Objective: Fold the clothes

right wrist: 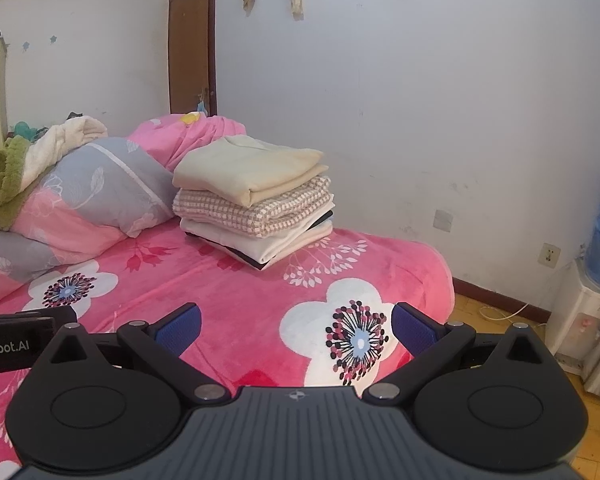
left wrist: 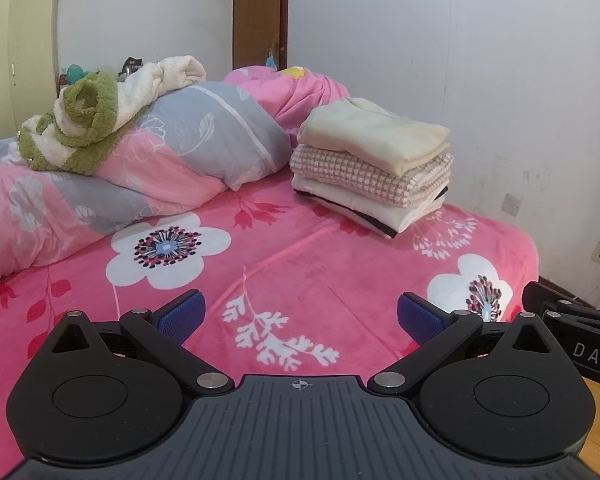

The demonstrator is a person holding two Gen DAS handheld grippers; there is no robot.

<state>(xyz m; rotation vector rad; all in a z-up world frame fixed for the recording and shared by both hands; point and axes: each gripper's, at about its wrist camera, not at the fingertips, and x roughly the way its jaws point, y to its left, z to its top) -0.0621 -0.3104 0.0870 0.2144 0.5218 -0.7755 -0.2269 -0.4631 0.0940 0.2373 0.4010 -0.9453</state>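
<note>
Hovering above the pink floral bed [left wrist: 308,264], your left gripper [left wrist: 299,312] and right gripper [right wrist: 296,322] both hung spread and empty. Rumpled pillows [left wrist: 204,136] and a green-and-cream towel [left wrist: 88,120] crowded the bed's far left edge. Folded clothes [left wrist: 374,164] sat stacked squarely near its far right edge by the wall, bare bedspread lying open before you.

Left gripper [left wrist: 300,314], jaws wide apart, above pink floral bedspread [left wrist: 300,264]; folded clothes stack [left wrist: 374,164] beyond

Left wrist: low over the bed [left wrist: 300,264], facing the wall.
Right wrist: same, further right.
Shared: folded stack [left wrist: 372,164] [right wrist: 256,200].
</note>
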